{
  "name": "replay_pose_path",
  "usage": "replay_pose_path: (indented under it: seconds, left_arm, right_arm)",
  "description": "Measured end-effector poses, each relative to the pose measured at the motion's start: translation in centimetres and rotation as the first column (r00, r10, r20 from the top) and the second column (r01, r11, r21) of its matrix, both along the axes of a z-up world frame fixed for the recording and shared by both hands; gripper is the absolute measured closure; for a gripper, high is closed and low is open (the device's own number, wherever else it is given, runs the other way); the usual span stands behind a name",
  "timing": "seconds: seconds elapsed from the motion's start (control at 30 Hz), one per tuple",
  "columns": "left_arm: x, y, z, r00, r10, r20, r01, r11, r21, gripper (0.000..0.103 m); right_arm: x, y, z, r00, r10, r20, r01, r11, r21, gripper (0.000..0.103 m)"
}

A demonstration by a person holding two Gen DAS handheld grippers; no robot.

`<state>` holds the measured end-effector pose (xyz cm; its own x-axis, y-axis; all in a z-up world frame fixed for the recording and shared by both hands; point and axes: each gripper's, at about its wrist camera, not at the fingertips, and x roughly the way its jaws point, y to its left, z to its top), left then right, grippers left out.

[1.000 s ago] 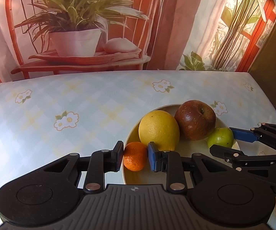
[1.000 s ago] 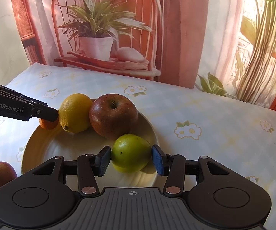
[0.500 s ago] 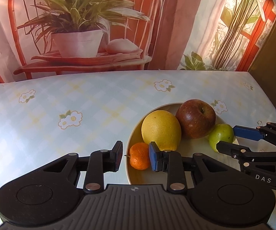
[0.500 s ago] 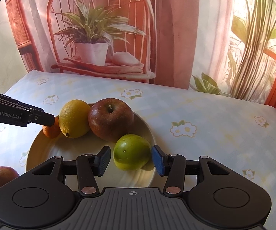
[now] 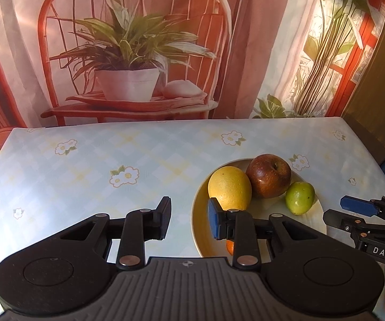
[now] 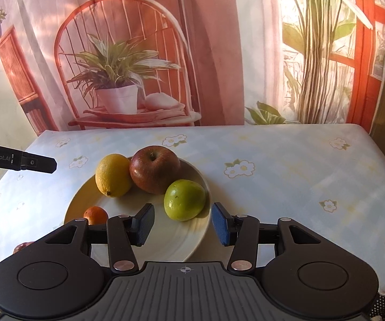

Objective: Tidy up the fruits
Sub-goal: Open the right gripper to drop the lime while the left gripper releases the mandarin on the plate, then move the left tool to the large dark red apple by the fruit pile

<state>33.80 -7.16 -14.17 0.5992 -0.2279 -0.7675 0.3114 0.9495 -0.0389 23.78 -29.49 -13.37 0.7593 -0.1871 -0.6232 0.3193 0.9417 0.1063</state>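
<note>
A cream plate (image 6: 181, 243) on the flowered tablecloth holds a yellow lemon (image 6: 113, 178), a dark red apple (image 6: 154, 169), a green apple (image 6: 185, 199) and a small orange (image 6: 95, 214). My right gripper (image 6: 183, 228) is open and empty, just behind the green apple. My left gripper (image 5: 189, 222) is open and empty at the plate's (image 5: 200, 230) left rim; the orange (image 5: 230, 247) shows only as a sliver under its right finger. The lemon (image 5: 229, 188), red apple (image 5: 268, 175) and green apple (image 5: 299, 198) lie beyond it. The right gripper's fingers (image 5: 355, 206) show at the right.
Another reddish fruit (image 6: 21, 246) peeks out on the table left of the plate, mostly hidden by my right gripper body. A printed backdrop with a chair and potted plant (image 5: 128, 80) hangs behind the table's far edge. The left gripper's finger (image 6: 37, 162) reaches in from the left.
Both grippers have let go and pulled back and up from the plate. The orange now lies on the plate, free of the left fingers; the green apple sits free ahead of the right fingers.
</note>
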Motion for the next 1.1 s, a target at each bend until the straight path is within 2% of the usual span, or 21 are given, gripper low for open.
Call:
replay_pose_path:
  seconds: [0.1,0.2,0.63,0.9,1.1]
  left_arm:
    - [-1.3,0.9,1.2,1.0,0.002,0.026,-0.002,1.0,0.015,0.071]
    - [-2.5,2.0,2.3,0.999,0.011,0.048,-0.012,1.0,0.02,0.065]
    - [-6.1,8.9,5.2,0.988,0.113,0.103,-0.117,0.992,0.036,0.065]
    - [-7.3,12.2,6.5,0.978,0.158,0.132,-0.165,0.986,0.038,0.065]
    - [-8.2,13.2,6.3,0.977,0.17,0.126,-0.174,0.985,0.023,0.065]
  right_arm:
    - [-1.1,0.3,0.3,1.0,-0.018,0.022,0.017,1.0,0.019,0.058]
    - [-2.2,0.6,0.6,0.999,-0.033,0.043,0.032,0.999,0.036,0.058]
    - [-4.1,2.9,0.7,0.998,-0.032,0.06,0.028,0.997,0.065,0.058]
    - [-3.6,5.2,0.0,0.999,0.013,0.043,-0.017,0.996,0.088,0.058]
    - [-2.5,7.7,-0.7,0.996,0.089,0.012,-0.09,0.993,0.08,0.058]
